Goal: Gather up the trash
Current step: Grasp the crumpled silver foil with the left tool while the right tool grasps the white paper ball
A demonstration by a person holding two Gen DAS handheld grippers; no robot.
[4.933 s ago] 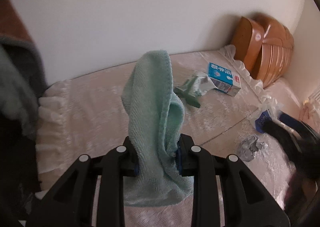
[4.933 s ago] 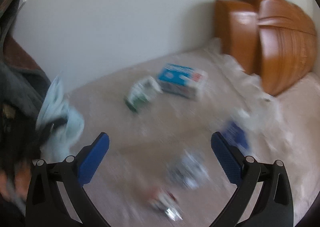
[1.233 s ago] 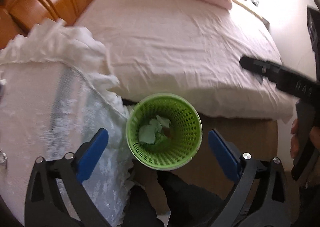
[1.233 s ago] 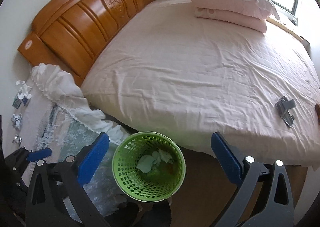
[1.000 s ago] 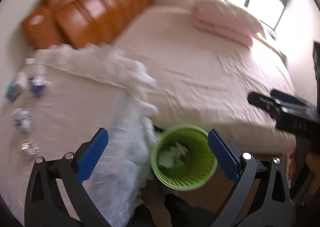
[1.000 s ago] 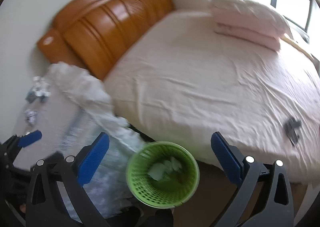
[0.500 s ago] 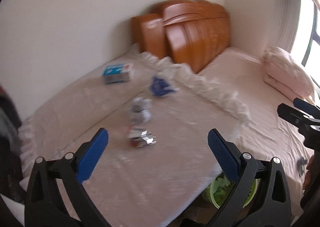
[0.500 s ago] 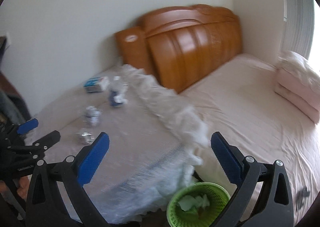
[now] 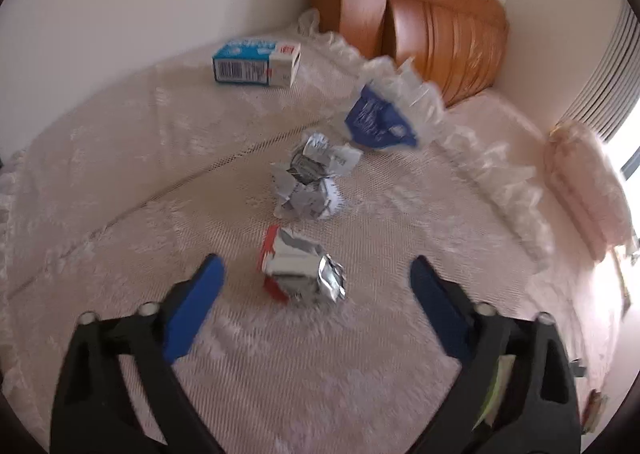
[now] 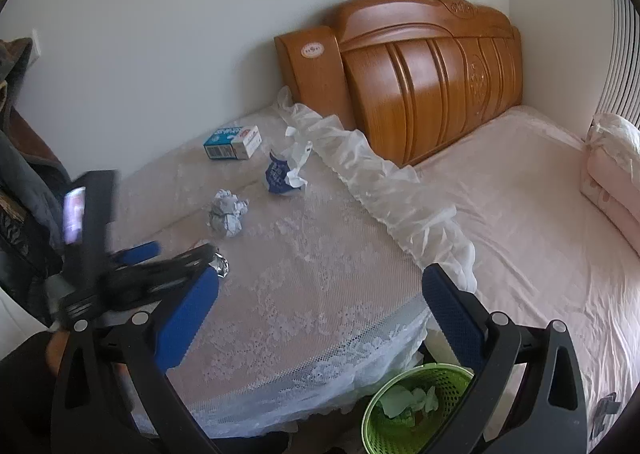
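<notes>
A crumpled silver and red foil wrapper (image 9: 300,270) lies on the lace-covered table (image 9: 120,158), between the fingers of my left gripper (image 9: 316,290). Those jaws are closing, but the pads stand clear of the wrapper. Beyond it lie a crumpled paper ball (image 9: 308,182), a blue plastic packet (image 9: 376,122) and a blue and white carton (image 9: 256,64). In the right wrist view my left gripper (image 10: 184,250) hovers low over the wrapper (image 10: 221,266). My right gripper (image 10: 320,294) hangs open and empty above the table's near corner. The green basket (image 10: 416,410) stands on the floor below it.
A wooden headboard (image 10: 420,66) and a pink bed (image 10: 520,206) fill the right side. White ruffled cloth (image 10: 380,182) trims the table's edge by the bed. Dark clothes (image 10: 24,182) hang at the far left. The basket holds pale green scraps.
Both views swung from the green basket round to the table. My left gripper dropped toward the foil wrapper and its jaws narrowed. The right gripper rose a little and stayed open.
</notes>
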